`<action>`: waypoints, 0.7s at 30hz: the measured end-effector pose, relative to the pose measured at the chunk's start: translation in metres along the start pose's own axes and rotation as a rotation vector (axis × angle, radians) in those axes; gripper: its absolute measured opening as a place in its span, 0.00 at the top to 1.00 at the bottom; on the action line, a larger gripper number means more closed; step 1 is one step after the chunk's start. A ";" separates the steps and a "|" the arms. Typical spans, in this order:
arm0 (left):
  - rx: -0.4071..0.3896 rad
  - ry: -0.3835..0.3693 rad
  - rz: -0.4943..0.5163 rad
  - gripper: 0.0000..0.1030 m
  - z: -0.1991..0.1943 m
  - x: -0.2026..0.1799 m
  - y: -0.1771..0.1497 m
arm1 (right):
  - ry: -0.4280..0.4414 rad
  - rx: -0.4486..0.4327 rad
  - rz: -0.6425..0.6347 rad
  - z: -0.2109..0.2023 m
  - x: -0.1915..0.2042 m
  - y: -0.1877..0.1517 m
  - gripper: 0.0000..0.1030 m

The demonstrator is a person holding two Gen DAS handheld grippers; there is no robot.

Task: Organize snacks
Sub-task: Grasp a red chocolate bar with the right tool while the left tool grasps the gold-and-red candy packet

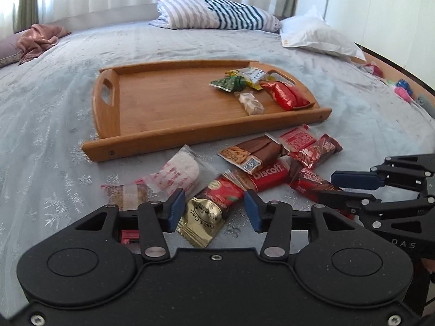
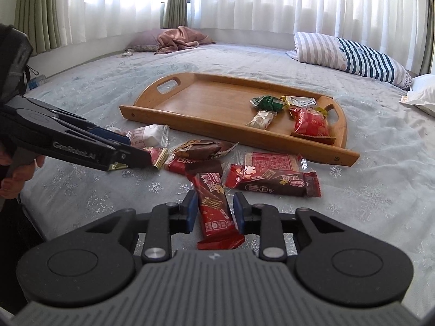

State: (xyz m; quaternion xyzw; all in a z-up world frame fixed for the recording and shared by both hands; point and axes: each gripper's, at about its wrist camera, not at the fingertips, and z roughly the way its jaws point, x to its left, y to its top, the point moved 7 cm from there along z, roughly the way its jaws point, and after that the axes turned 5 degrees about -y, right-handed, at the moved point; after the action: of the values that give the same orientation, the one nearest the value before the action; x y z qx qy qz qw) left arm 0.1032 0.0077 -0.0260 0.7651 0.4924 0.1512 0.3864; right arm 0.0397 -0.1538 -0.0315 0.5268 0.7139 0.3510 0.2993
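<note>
Four wrapped snacks lie in the wooden tray (image 1: 152, 103) on the bed (image 1: 54, 103), well ahead of both grippers; about eight more are scattered on the bed between tray and grippers. The left gripper (image 1: 214, 212) is spread, a gold candy packet (image 1: 201, 224) between its pads, contact unclear. The right gripper (image 2: 213, 213) stands narrowly apart around a red wafer bar (image 2: 214, 209); whether its pads press it is unclear. Overlapping wrappers make the count uncertain.

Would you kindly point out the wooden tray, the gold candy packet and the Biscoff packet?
wooden tray (image 1: 152, 103): left wrist view, bare floor.
gold candy packet (image 1: 201, 222): left wrist view, gold face.
Biscoff packet (image 1: 267, 176): left wrist view, white lettering.
</note>
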 end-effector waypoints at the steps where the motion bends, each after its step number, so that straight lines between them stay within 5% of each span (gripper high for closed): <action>1: 0.006 0.003 0.012 0.55 0.003 0.000 -0.001 | -0.001 0.000 -0.004 -0.001 0.000 0.000 0.64; 5: 0.020 0.009 0.028 0.54 0.007 -0.004 -0.003 | -0.001 0.002 -0.004 -0.001 -0.001 0.001 0.64; 11: 0.021 -0.084 -0.014 0.49 -0.007 -0.016 -0.004 | 0.002 0.000 0.006 0.001 -0.002 0.002 0.64; 14: -0.003 -0.074 -0.051 0.43 -0.011 -0.010 0.001 | -0.004 -0.006 0.017 0.002 -0.004 0.004 0.63; 21: 0.018 -0.039 -0.057 0.47 0.004 -0.005 0.001 | -0.001 0.000 0.023 0.008 -0.003 0.005 0.57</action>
State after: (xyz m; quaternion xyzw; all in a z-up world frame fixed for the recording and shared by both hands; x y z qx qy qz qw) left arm 0.1041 0.0012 -0.0275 0.7572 0.5075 0.1209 0.3931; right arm 0.0497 -0.1545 -0.0319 0.5353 0.7075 0.3541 0.2958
